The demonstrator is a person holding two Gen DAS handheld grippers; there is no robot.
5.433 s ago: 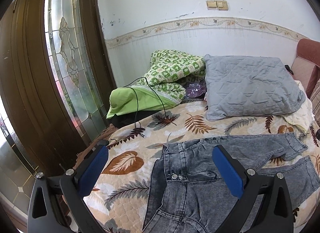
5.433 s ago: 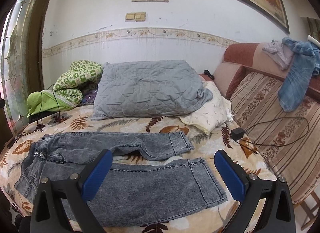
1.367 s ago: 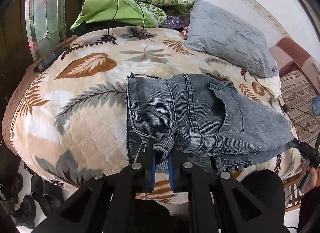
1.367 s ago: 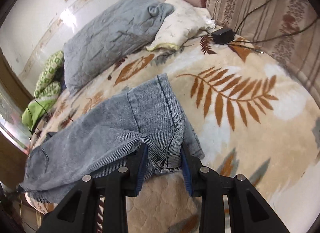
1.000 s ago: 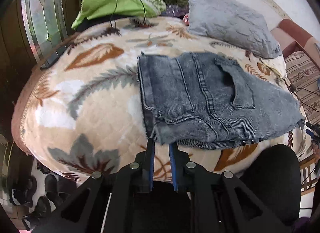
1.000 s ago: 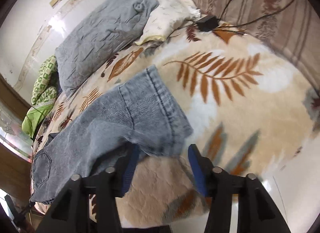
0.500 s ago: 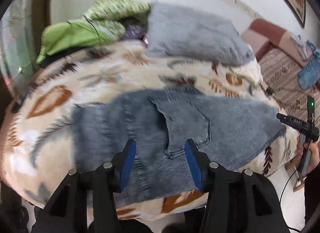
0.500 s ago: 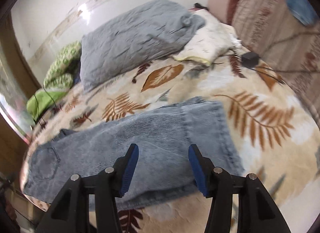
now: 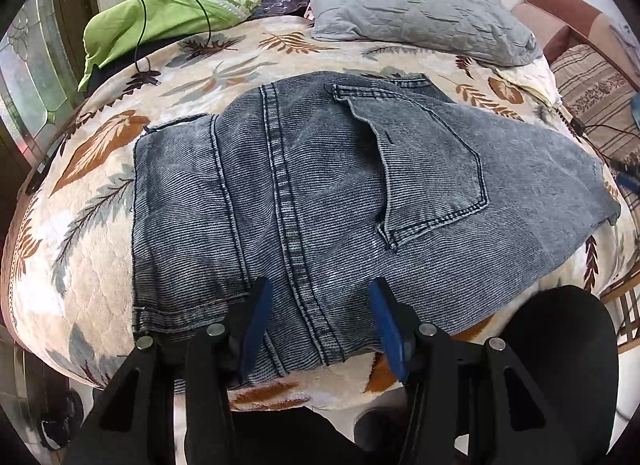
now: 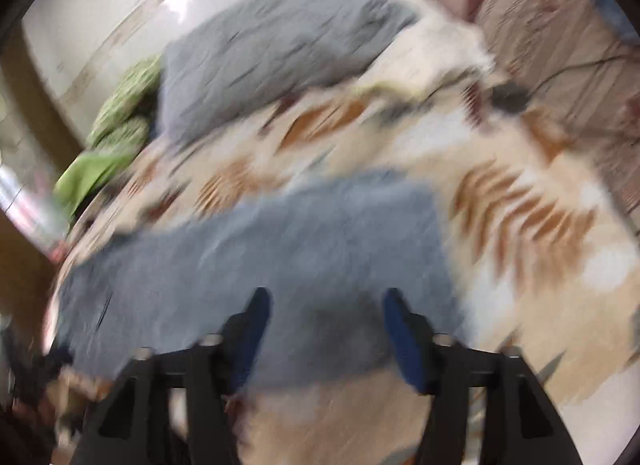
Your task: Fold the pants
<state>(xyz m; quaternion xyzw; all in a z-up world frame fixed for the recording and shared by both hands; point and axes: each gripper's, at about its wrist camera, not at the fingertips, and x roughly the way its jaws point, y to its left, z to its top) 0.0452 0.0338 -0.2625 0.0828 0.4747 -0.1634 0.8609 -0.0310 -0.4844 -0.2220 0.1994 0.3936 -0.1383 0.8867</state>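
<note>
Pants folded lengthwise on the bed, both tongs spread above them

I see the grey pants [image 9: 320, 193] filling mid-frame on the leaf-print bedspread [image 9: 96, 145]; my left gripper [image 9: 320, 321] is spread empty over their lower edge, and my right gripper [image 10: 326, 329], blurred, is opening with nothing between its jaws

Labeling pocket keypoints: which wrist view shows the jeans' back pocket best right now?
Left wrist view. The back pocket on the jeans is sharp there, with its stitched outline fully visible. The right wrist view is motion-blurred: the jeans read only as a grey-blue patch on the bedspread, with no pocket discernible.
</note>
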